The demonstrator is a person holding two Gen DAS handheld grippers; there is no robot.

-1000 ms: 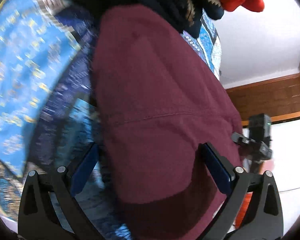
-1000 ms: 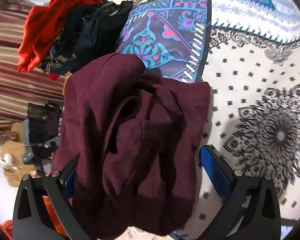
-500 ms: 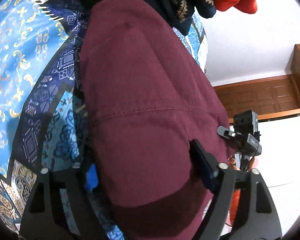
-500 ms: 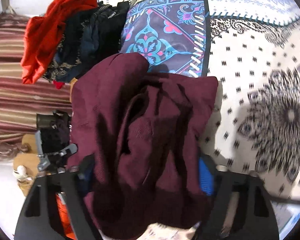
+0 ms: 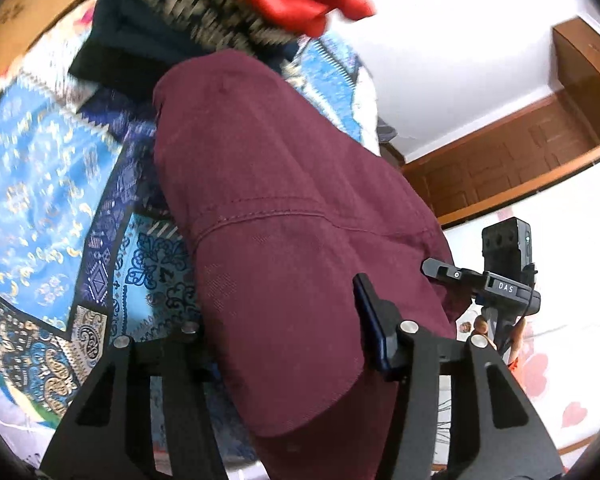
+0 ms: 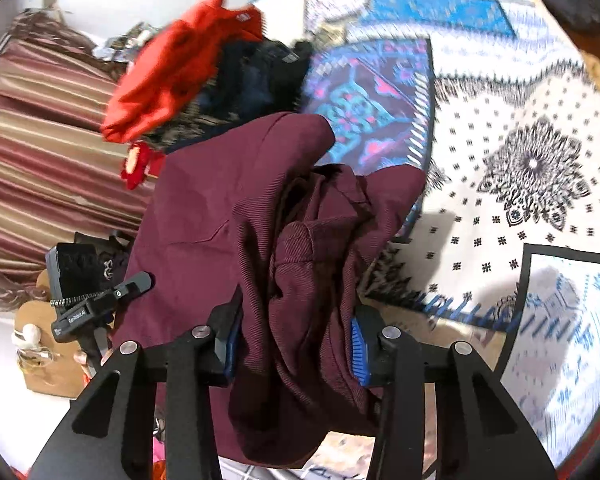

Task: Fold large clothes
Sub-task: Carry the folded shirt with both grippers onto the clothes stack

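- While closing, left claw [image 5: 284, 328] and right claw [image 6: 296, 340] each with maroon garment [image 5: 284, 208] bunched between the pads.
- Stretched ahead of both claws, long axis running away across the bed [image 6: 520, 128].

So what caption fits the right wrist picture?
Right gripper closing on a bunched maroon garment above the patterned bedspread.
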